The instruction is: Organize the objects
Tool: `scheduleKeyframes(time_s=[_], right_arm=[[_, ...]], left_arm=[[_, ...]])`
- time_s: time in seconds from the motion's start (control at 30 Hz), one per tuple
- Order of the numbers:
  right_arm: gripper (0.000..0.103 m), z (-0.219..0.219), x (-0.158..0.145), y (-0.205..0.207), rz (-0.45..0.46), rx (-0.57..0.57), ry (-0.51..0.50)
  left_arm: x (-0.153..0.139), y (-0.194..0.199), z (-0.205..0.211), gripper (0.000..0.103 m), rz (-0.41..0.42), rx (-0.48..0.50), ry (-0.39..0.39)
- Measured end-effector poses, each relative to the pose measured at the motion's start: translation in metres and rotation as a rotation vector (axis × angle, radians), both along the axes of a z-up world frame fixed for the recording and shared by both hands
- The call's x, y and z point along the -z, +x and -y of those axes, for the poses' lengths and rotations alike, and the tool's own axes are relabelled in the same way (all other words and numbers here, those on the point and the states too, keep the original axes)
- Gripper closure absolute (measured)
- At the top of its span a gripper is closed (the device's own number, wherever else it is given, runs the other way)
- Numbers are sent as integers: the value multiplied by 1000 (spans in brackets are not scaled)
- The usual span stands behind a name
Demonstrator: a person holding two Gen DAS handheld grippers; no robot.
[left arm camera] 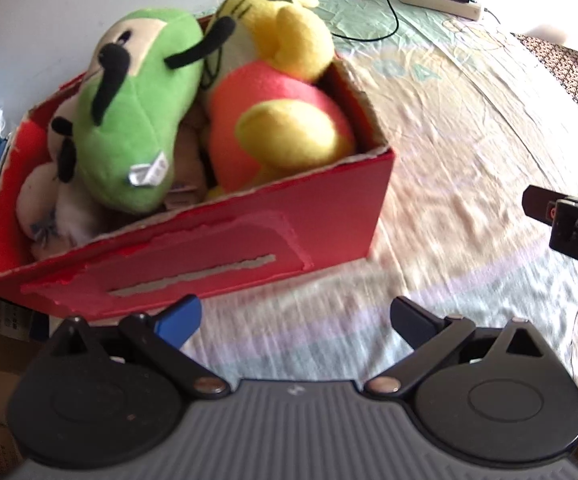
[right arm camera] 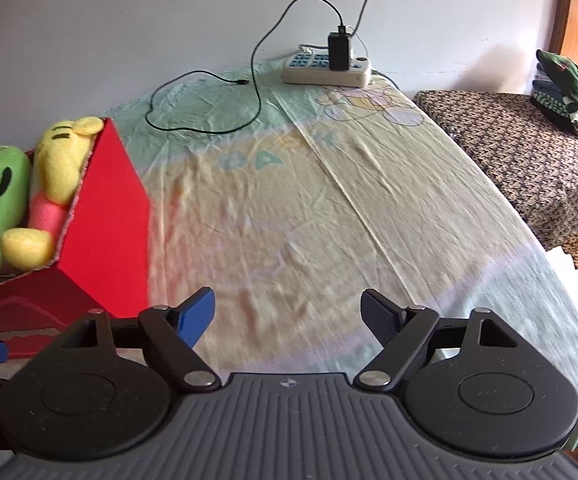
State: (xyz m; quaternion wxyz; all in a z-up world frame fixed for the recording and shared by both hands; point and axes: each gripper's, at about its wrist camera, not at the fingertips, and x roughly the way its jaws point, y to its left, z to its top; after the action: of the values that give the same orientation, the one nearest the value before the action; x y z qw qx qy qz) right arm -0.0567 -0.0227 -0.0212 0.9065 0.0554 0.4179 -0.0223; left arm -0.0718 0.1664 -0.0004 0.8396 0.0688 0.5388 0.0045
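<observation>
**Soft toys in the red box, both grippers empty over the sheet**

A red cardboard box [left arm camera: 329,216] with torn edges sits on a bed spread with a pale printed cotton sheet [left arm camera: 469,140]. Inside it, side by side and touching, lie a green plush toy with black ears [left arm camera: 137,120] and a yellow plush bear in a red shirt [left arm camera: 277,120]; a white plush toy [left arm camera: 45,196] is wedged beneath the green one at the box's left end. The toys rise above the rim.

Left gripper [left arm camera: 295,320]: jaws spread wide, nothing between them, just short of the box's near wall. One finger is blue, the other black.

Right gripper [right arm camera: 287,312]: released, jaws at full spread over bare sheet, holding nothing. The box stands to its left, apart from it. The left wrist view catches part of this gripper at its right edge.

Far end of the bed: a white power strip [right arm camera: 327,66] with a black charger plugged in, and a thin black cable [right arm camera: 205,128] looping across the sheet. To the right, a dark patterned cloth [right arm camera: 521,148] covers a lower surface bearing folded green clothes [right arm camera: 565,88].
</observation>
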Motion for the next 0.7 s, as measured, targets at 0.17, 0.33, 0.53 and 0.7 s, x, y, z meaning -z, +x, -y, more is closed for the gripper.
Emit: scheduleKeyframes(time_s=[0.17,0.33,0.53,0.7], right_arm=[[18,2,0,4,-15,11,-11],[16,-3,-2,7,-18,-11,-24],[16,-16,-9,7,-15,-67,-10],[17,-33,-19,10,-13,-127,26]], left_arm=[[3,1,2,2,-20,-11,4],[3,0,-2,2,-24,-31,2],[-3,-3,-11,2,-15,-51,-9],[-16,-14,-20,2,35,-50,-3]])
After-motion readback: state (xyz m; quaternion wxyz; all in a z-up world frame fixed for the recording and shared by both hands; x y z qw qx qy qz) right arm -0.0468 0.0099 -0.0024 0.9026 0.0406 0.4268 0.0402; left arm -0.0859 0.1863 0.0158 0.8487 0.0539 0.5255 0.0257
